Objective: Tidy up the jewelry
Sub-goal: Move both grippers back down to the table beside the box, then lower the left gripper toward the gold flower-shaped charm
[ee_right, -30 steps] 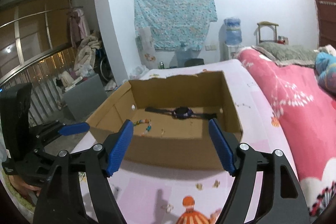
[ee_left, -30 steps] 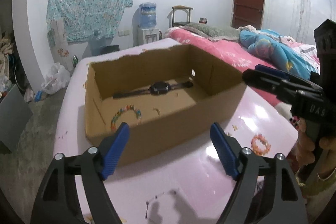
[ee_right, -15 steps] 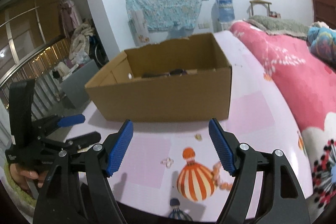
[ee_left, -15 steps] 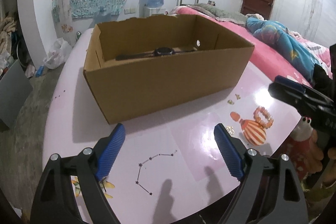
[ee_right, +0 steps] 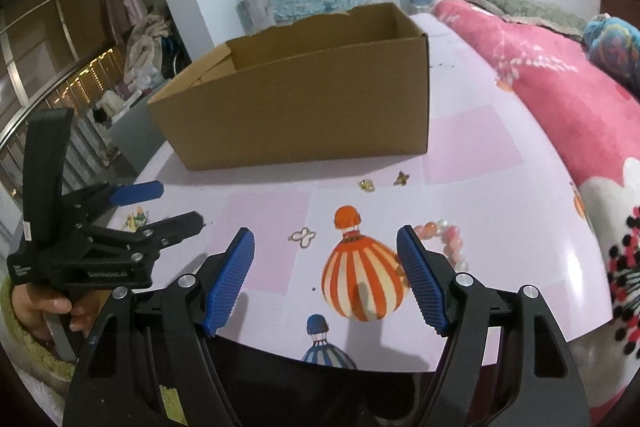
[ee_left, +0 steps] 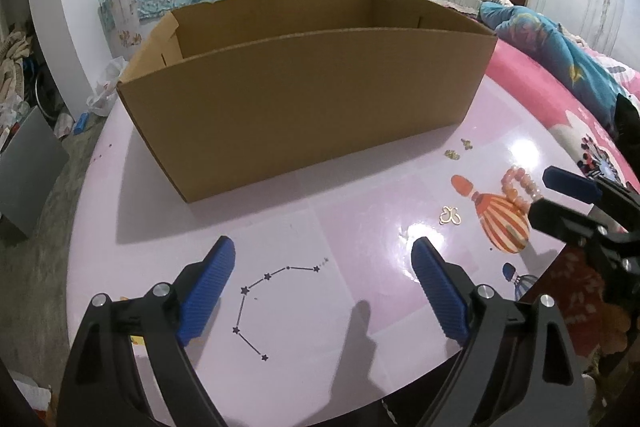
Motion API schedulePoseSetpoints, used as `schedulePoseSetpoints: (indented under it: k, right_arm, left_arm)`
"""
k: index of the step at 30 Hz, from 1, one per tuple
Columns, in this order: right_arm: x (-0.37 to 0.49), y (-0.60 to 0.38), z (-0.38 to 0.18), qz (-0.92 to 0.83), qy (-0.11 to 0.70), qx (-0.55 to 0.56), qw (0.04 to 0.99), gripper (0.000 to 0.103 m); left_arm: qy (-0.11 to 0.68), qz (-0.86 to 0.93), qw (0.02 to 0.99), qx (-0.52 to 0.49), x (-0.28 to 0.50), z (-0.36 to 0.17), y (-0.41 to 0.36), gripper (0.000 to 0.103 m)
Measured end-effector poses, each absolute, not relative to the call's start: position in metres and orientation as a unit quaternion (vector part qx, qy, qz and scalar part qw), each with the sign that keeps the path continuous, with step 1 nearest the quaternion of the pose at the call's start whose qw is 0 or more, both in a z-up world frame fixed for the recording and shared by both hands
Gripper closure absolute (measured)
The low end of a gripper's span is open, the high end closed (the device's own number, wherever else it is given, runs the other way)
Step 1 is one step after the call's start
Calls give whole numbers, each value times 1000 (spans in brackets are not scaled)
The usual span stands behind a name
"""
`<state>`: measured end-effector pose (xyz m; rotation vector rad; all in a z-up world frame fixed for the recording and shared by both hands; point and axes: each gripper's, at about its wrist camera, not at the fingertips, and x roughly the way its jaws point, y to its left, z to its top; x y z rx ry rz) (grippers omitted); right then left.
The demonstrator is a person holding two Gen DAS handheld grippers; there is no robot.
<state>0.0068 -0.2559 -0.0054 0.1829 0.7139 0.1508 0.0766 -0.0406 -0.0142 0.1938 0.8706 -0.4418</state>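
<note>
The bead bracelet [ee_right: 444, 239] looks light, loose and rolly (probably elastic); pinch across one side. Right gripper [ee_right: 326, 281] spread, empty; left gripper [ee_left: 322, 293] opening, empty.

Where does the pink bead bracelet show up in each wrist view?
Left wrist: pink bead bracelet lies at the right, on the table by the balloon print, just ahead of the right claw.
Right wrist: bracelet is lower centre-right, partly behind that claw's right finger.
Shared landmark: the cardboard box.
</note>
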Motion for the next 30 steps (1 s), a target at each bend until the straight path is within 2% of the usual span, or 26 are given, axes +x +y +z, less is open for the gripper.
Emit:
schedulePoseSetpoints:
  k: [14,30]
  right_arm:
    - [11,-240,-20,73,371,45,925,33]
    - [17,-239,-31,71,403,51,911,33]
  left_arm:
    - [435,-199,872,105,85,-29,-52,13]
    - [445,-176,869,126,89,-38,-51,12]
